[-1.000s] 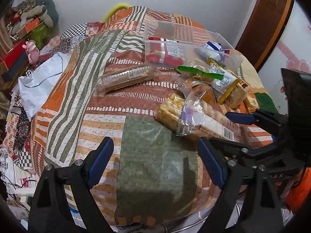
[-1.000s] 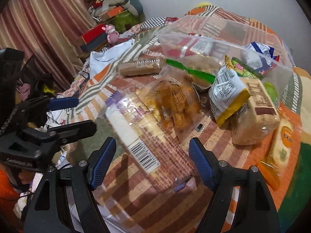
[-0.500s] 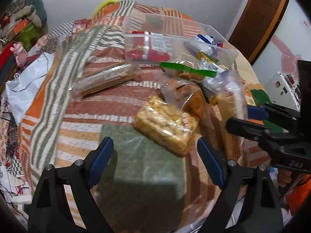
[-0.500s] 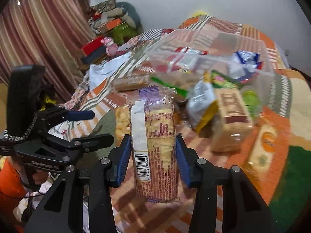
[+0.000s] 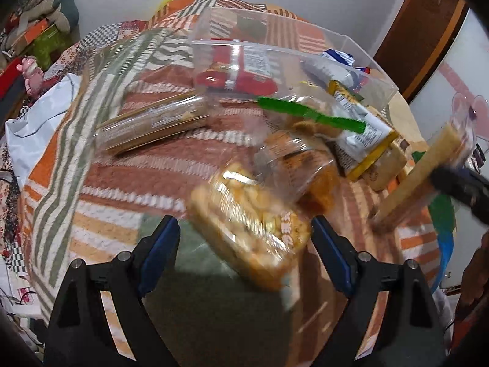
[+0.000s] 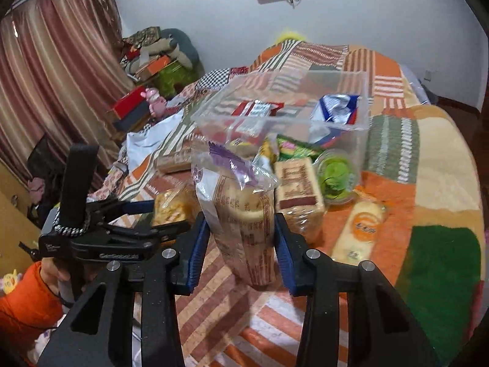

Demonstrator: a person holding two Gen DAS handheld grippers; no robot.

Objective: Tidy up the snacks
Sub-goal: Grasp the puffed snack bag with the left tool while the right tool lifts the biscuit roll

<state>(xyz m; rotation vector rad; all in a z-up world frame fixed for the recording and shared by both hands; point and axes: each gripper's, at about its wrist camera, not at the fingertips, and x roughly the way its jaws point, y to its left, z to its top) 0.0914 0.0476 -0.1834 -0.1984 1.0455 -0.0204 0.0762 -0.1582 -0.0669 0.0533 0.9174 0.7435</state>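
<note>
My right gripper (image 6: 243, 244) is shut on a long cracker pack (image 6: 241, 217) in clear wrap and holds it upright above the bed; it shows at the right in the left wrist view (image 5: 421, 174). My left gripper (image 5: 244, 253) is open, its fingers either side of a bag of golden biscuits (image 5: 247, 229) on the quilt. A clear plastic box (image 6: 284, 107) further back holds a red packet (image 5: 238, 70) and a blue-and-white packet (image 6: 336, 108).
Loose snacks lie in front of the box: a long biscuit sleeve (image 5: 152, 125), a green-strip bag (image 5: 311, 116), a brown cake block (image 6: 298, 189), a green cup (image 6: 336, 177), an orange-label pack (image 6: 360, 229). The patchwork quilt (image 5: 91, 183) drops off at left.
My right gripper closed on the cracker pack, lifted it off the quilt and stood it upright. My left gripper moved forward around the biscuit bag.
</note>
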